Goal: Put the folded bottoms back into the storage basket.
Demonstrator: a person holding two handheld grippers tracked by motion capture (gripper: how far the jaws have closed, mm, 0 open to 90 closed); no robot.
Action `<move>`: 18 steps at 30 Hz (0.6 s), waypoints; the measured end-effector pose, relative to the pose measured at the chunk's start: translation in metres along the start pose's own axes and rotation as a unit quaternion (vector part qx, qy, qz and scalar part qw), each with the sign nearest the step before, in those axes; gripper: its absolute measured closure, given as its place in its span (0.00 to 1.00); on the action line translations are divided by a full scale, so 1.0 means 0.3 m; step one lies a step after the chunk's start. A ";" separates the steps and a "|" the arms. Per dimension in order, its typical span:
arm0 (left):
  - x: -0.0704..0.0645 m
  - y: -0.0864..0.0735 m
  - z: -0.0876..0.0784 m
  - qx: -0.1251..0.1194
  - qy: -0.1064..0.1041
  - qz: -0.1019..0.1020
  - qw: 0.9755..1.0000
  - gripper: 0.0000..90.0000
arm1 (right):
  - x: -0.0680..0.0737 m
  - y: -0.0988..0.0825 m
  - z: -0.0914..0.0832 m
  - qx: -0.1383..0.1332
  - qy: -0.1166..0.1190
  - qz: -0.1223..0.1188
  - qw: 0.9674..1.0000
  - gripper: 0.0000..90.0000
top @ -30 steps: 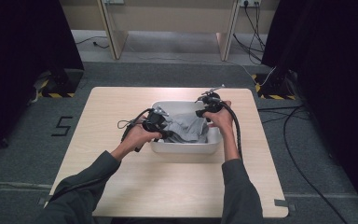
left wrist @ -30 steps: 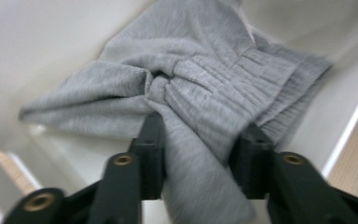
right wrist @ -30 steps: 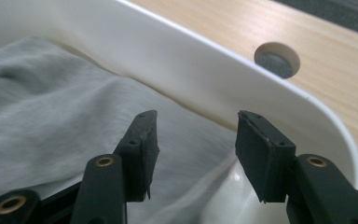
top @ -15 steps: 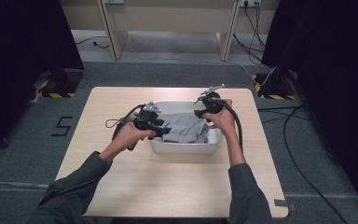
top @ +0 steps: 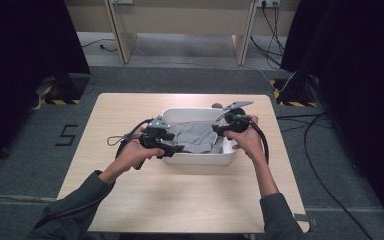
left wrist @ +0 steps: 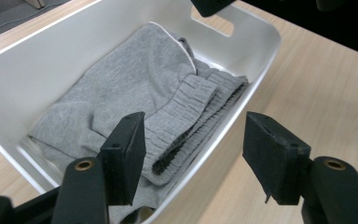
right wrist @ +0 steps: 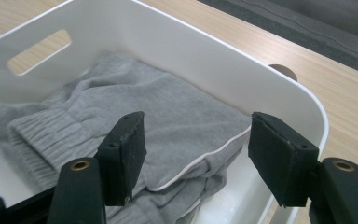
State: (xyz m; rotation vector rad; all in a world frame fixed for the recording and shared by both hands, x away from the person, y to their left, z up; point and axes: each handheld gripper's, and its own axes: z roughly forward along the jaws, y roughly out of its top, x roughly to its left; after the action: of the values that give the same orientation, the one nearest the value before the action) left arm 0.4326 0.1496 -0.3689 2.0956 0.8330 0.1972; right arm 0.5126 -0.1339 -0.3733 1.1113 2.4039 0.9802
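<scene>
A wooden bench (top: 180,200) carries a white tub (top: 200,159) near its middle. Inside the tub lies a folded grey garment (top: 195,137) with a ribbed waistband. The left tongs (left wrist: 193,149) stand wide above the near wall, holding nothing. The right tongs (right wrist: 196,154) are also wide and empty, above the tub's corner

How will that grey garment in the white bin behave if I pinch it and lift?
The grey garment lies folded and creased in the white bin, so it will probably droop and unfold. Its ribbed waistband looks thick, likely the firmest pinch.
</scene>
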 end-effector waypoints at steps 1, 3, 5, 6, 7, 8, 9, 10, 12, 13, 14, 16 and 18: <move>-0.008 -0.004 -0.007 -0.002 -0.002 0.001 1.000 0.43 | 0.014 -0.018 -0.020 -0.011 0.004 -0.005 1.000 0.41; -0.017 -0.009 -0.013 -0.003 -0.005 0.004 1.000 0.43 | 0.024 -0.032 -0.037 -0.015 0.008 -0.002 1.000 0.41; -0.028 -0.012 -0.018 -0.006 -0.007 0.006 1.000 0.43 | 0.033 -0.045 -0.050 -0.022 0.011 -0.001 1.000 0.41; -0.032 -0.014 -0.022 -0.006 -0.008 0.008 1.000 0.43 | 0.036 -0.054 -0.057 -0.025 0.014 -0.005 1.000 0.41; -0.036 -0.015 -0.024 -0.009 -0.009 0.008 1.000 0.43 | 0.041 -0.061 -0.063 -0.027 0.017 -0.006 0.999 0.41; -0.040 -0.017 -0.027 -0.010 -0.010 0.008 1.000 0.42 | 0.047 -0.068 -0.068 -0.028 0.017 -0.004 0.999 0.41; -0.043 -0.019 -0.030 -0.011 -0.011 0.009 1.000 0.42 | 0.051 -0.075 -0.073 -0.032 0.019 -0.007 0.999 0.41; -0.046 -0.021 -0.033 -0.013 -0.012 0.008 1.000 0.41 | 0.056 -0.082 -0.079 -0.035 0.021 -0.006 0.999 0.41; -0.052 -0.027 -0.037 -0.014 -0.015 0.008 1.000 0.41 | 0.068 -0.094 -0.089 -0.038 0.024 -0.006 0.999 0.40; -0.055 -0.031 -0.039 -0.015 -0.017 0.008 1.000 0.41 | 0.075 -0.100 -0.094 -0.039 0.025 -0.003 0.999 0.40; -0.058 -0.035 -0.042 -0.015 -0.017 0.009 1.000 0.41 | 0.080 -0.104 -0.099 -0.041 0.026 -0.005 0.999 0.40; -0.065 -0.044 -0.049 -0.018 -0.020 0.011 1.000 0.40 | 0.093 -0.114 -0.109 -0.044 0.030 -0.007 0.999 0.40; -0.070 -0.053 -0.052 -0.021 -0.021 0.009 1.000 0.40 | 0.105 -0.122 -0.118 -0.049 0.032 -0.013 0.998 0.40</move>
State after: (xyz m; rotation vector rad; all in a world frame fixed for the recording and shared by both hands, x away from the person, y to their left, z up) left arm 0.4021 0.1534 -0.3681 2.0617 0.7793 0.1791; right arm 0.4533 -0.1429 -0.3734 1.0257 2.3862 1.1287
